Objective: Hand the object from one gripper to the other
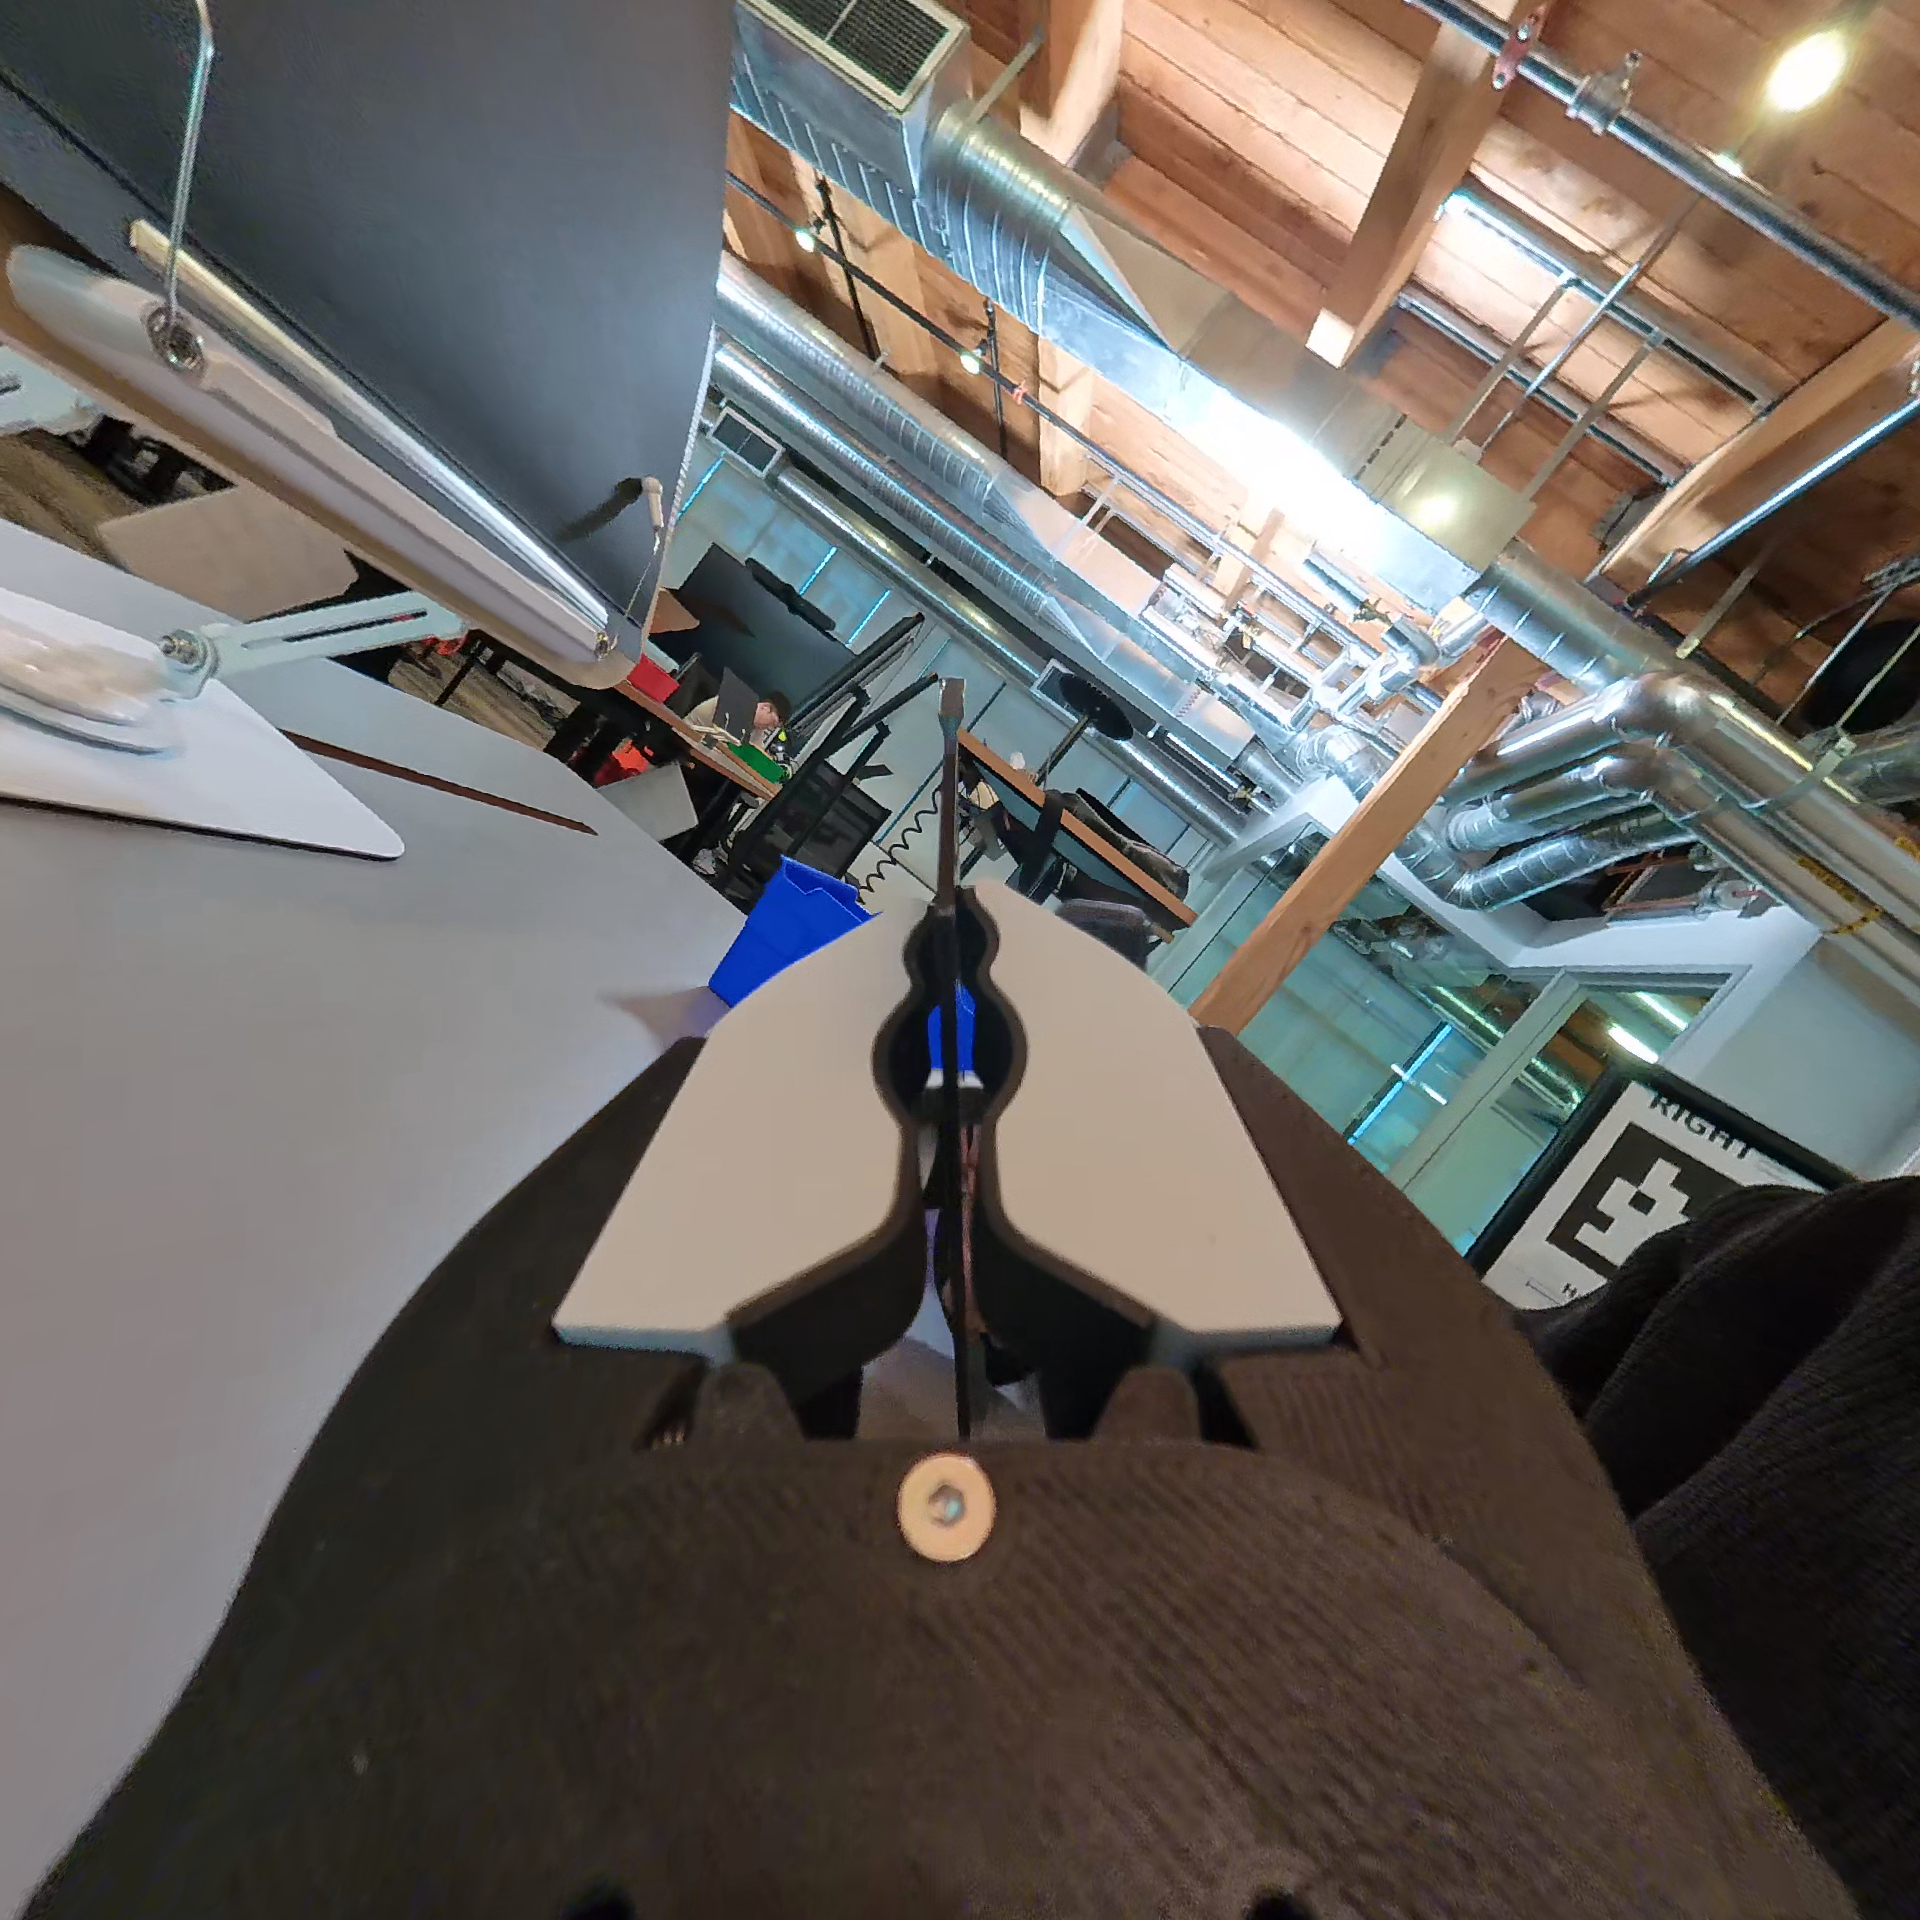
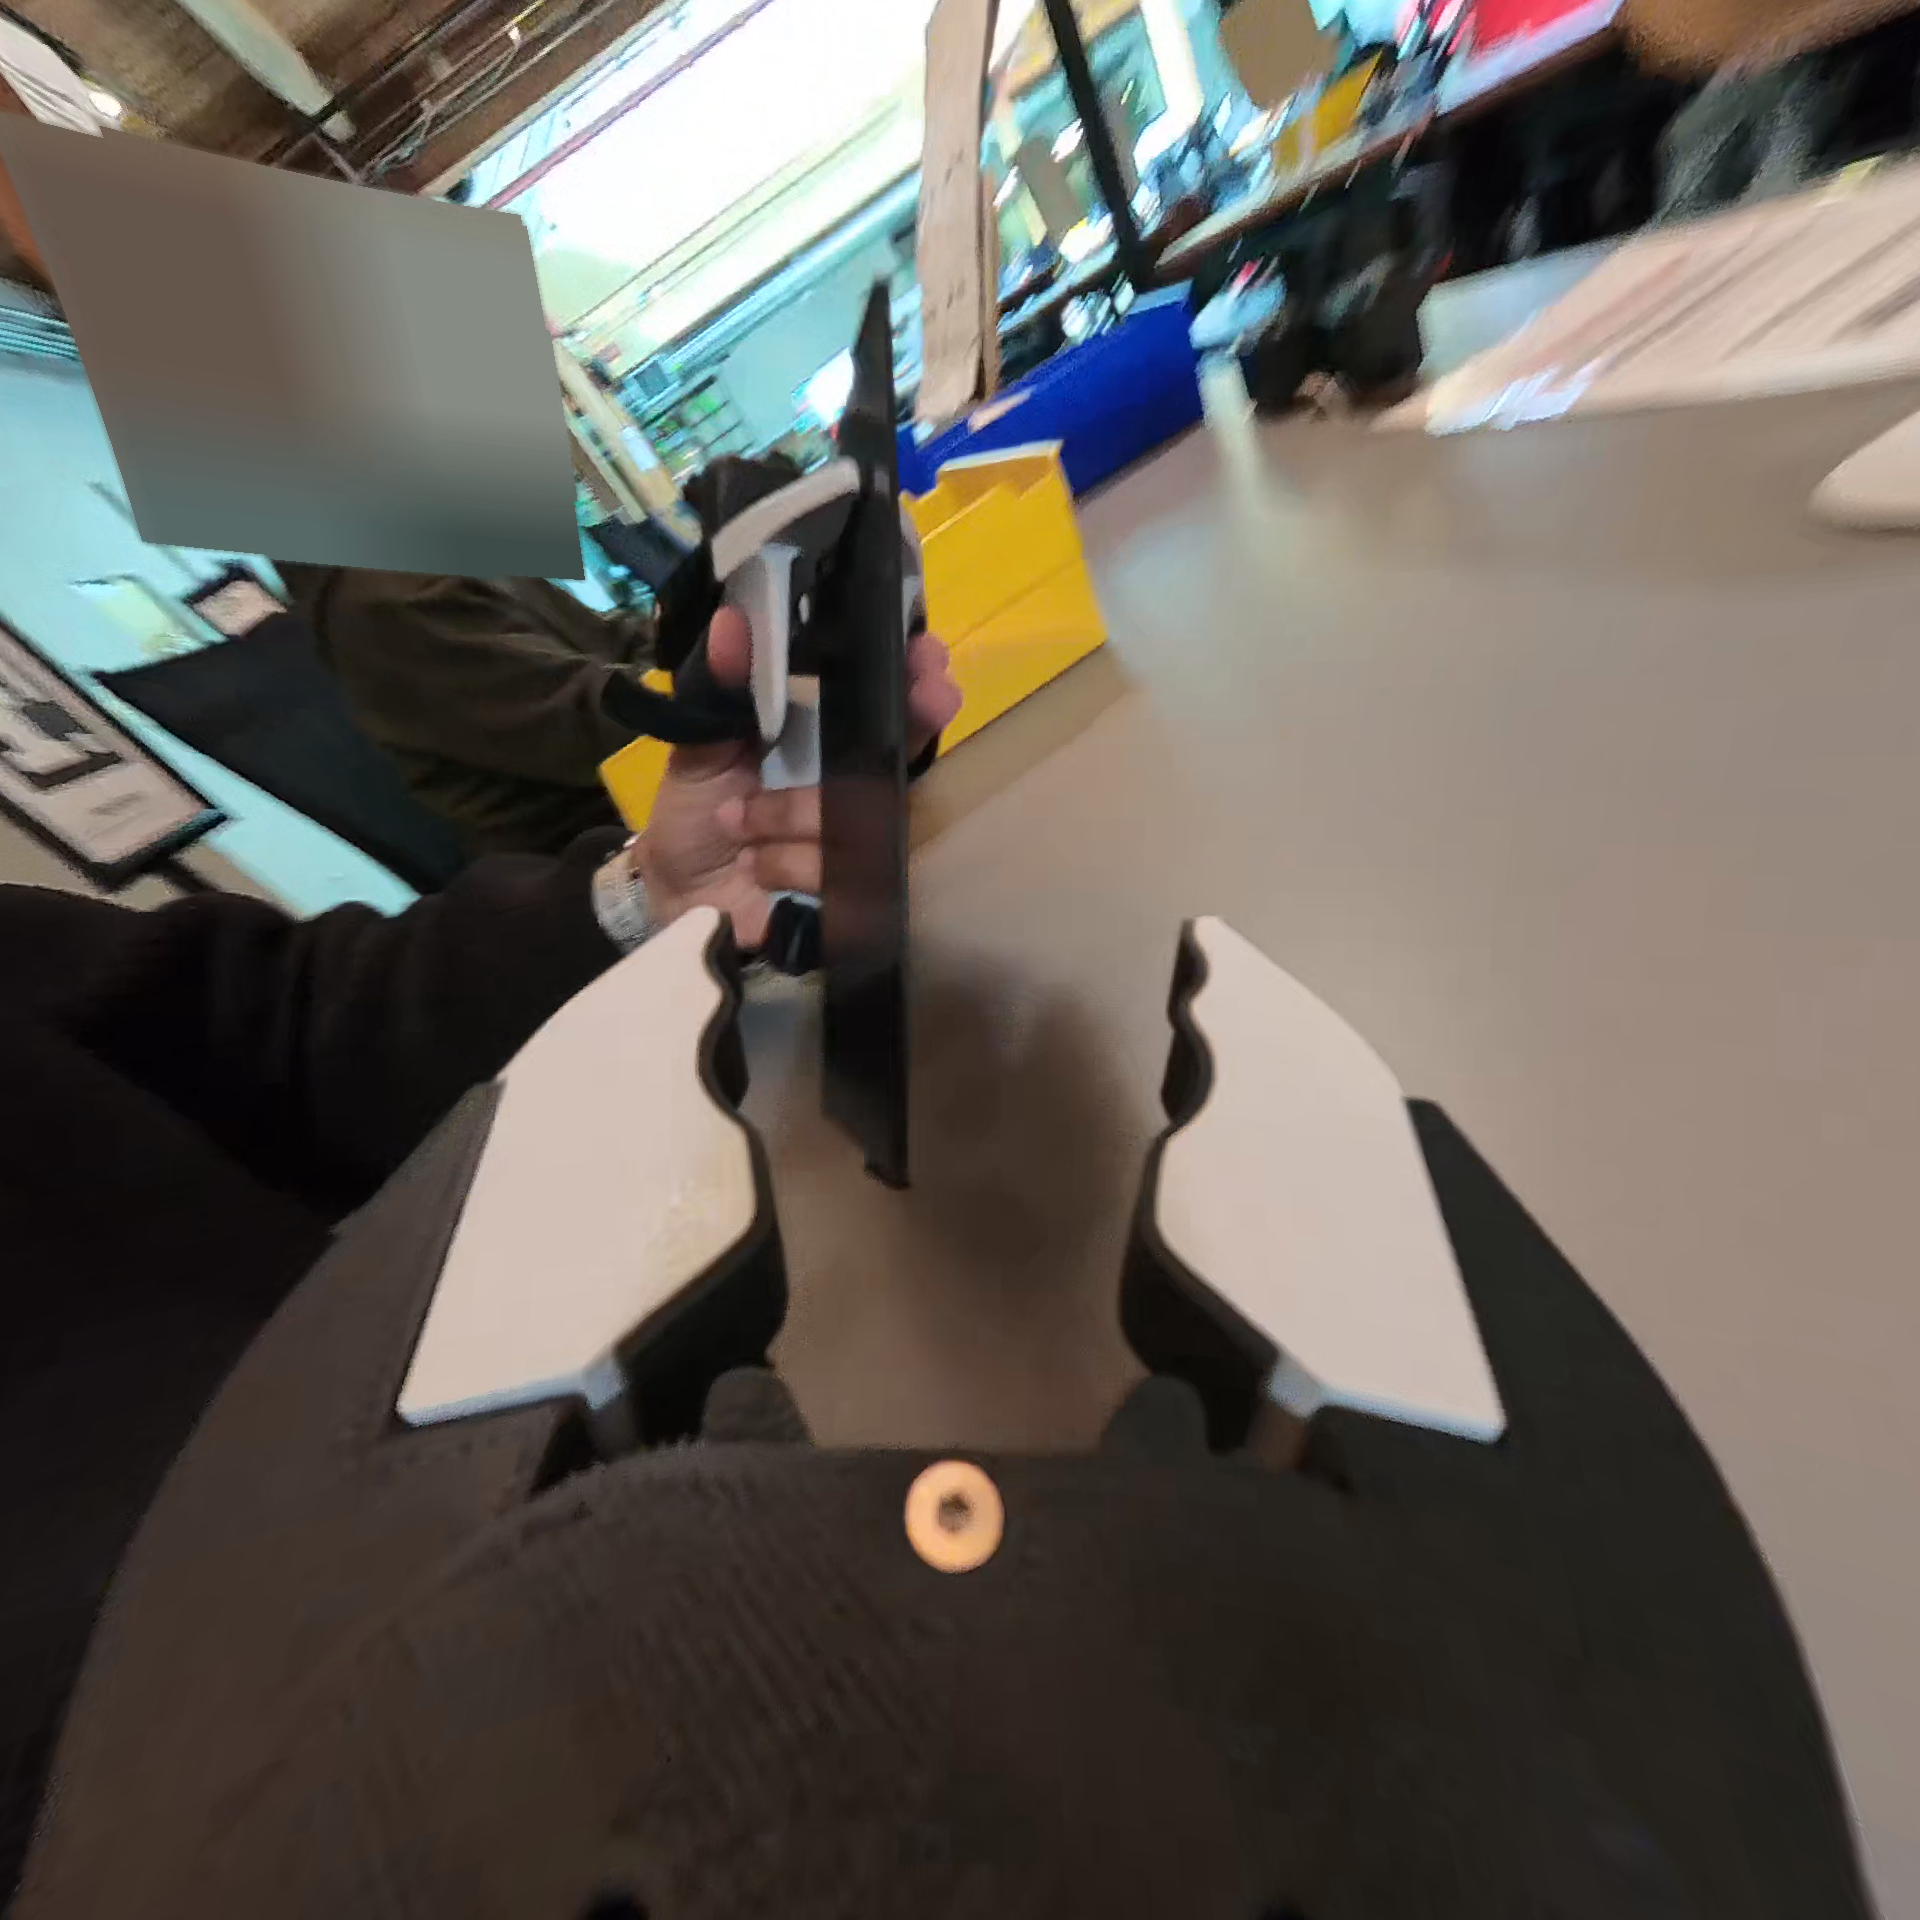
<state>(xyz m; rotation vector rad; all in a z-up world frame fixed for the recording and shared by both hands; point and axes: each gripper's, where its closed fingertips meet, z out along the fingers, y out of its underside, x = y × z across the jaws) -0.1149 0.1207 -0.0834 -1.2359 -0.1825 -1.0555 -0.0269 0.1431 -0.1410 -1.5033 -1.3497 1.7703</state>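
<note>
The left wrist view sits just behind the left gripper [image 1: 951, 914], looking along its closed fingers and tilted steeply upward, so wooden ceiling beams [image 1: 1392, 208] and silver ducts [image 1: 1039, 239] fill the upper half, with the grey table [image 1: 260, 1039] falling away at lower left. The right wrist view sits just behind the right gripper [image 2: 951, 997], aimed low across the same table [image 2: 1455, 831] toward the left gripper [image 2: 821, 582], which it sees from close range. Both views share the thin black plate [image 1: 948, 790] [image 2: 868, 727], seen edge-on in each, and a blue bin [image 1: 774, 940] [image 2: 1060, 416] beyond it.
</note>
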